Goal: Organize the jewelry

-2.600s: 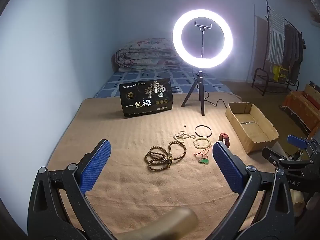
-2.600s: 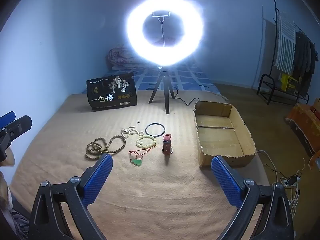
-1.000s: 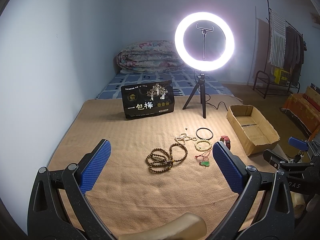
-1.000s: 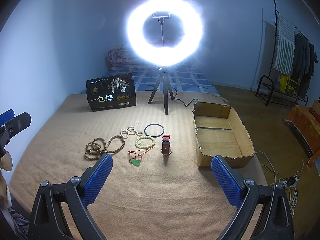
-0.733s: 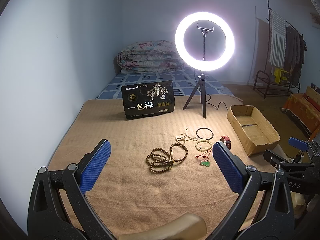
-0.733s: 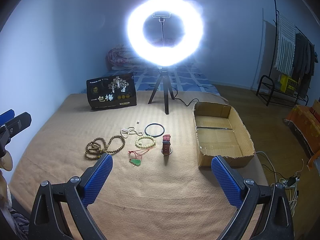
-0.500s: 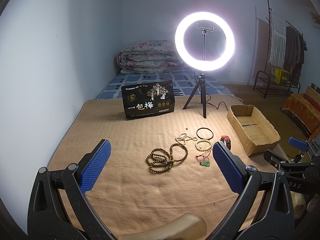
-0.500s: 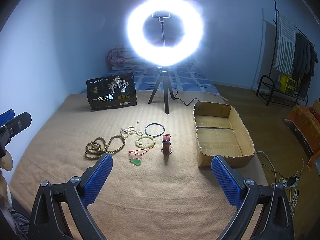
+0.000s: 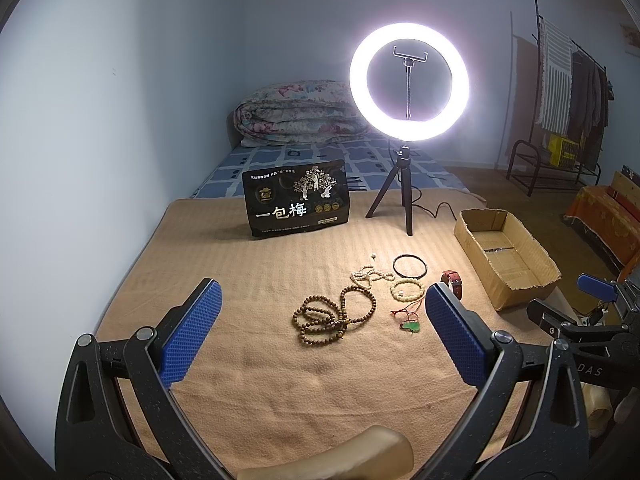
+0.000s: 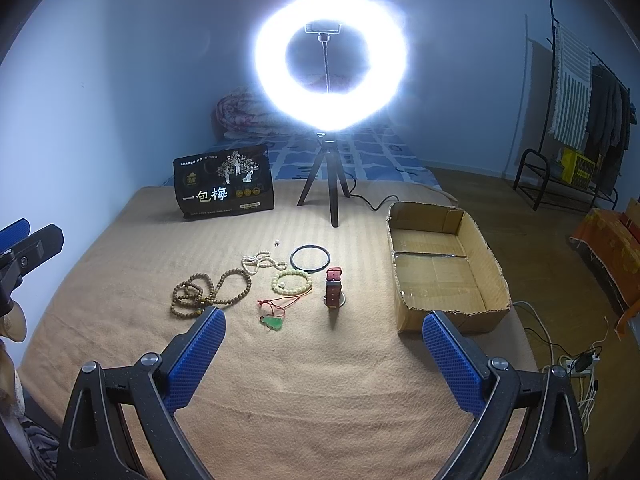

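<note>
Nearest me, my left gripper [image 9: 320,332] and right gripper [image 10: 322,354] hover over the tan blanket [image 10: 320,380], jaws wide, holding nothing. Beyond them the jewelry lies loose: brown beads [image 10: 208,292] at left, a green pendant [image 10: 273,323], a pale bracelet [image 10: 291,283], a red-strapped watch [image 10: 334,288], then white beads [image 10: 260,262] and a black ring [image 10: 310,258] farther off. The cardboard box [image 10: 444,268] at right looks empty, so I judge sorting hasn't begun. A ring light [image 10: 331,60] glows farthest away.

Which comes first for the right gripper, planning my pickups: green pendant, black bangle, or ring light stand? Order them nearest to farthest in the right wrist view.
1. Green pendant, nearest, just ahead of the right gripper.
2. Black bangle, farther back, mid-blanket.
3. Ring light stand, farthest, at the back.
</note>
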The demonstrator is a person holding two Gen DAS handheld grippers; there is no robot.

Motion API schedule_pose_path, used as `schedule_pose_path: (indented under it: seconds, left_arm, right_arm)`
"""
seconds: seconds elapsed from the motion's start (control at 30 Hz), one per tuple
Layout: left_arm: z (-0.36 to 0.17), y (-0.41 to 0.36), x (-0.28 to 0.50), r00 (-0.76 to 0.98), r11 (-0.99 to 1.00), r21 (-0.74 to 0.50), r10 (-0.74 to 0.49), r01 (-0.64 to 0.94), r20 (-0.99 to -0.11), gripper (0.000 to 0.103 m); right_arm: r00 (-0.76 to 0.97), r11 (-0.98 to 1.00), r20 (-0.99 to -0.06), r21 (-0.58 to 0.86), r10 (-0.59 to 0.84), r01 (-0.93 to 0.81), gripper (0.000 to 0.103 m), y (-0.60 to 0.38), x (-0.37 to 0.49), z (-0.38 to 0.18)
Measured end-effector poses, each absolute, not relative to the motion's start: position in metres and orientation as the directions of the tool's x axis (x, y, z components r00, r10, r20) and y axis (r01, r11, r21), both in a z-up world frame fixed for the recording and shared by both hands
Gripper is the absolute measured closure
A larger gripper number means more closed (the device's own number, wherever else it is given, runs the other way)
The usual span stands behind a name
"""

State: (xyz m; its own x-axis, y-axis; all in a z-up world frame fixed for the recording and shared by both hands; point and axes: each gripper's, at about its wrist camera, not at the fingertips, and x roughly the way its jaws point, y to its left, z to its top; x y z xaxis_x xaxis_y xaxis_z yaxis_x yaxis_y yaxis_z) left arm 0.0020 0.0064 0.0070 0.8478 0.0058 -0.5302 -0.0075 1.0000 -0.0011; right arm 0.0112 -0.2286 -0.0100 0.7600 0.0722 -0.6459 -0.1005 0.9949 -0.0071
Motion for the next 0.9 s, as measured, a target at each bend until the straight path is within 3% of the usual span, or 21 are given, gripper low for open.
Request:
schedule_pose_path:
  seconds: [0.67, 0.9]
  left_arm:
    - [-0.006, 0.01, 0.005, 0.84, 1.0, 0.018, 0.031, -0.026, -0.542, 0.0]
    - [-0.016, 0.018, 0.016, 0.813, 0.999, 0.032, 0.051, -0.04, -0.58, 0.0]
  right_arm:
    - [0.74, 0.992, -0.665, 0.014, 0.102, -0.123, 0.003, -0.228, 0.011, -0.016]
    - [0.705, 0.989, -0.699, 0.017, 0.117, -0.147, 0.016, -0.23, 0.018, -0.025]
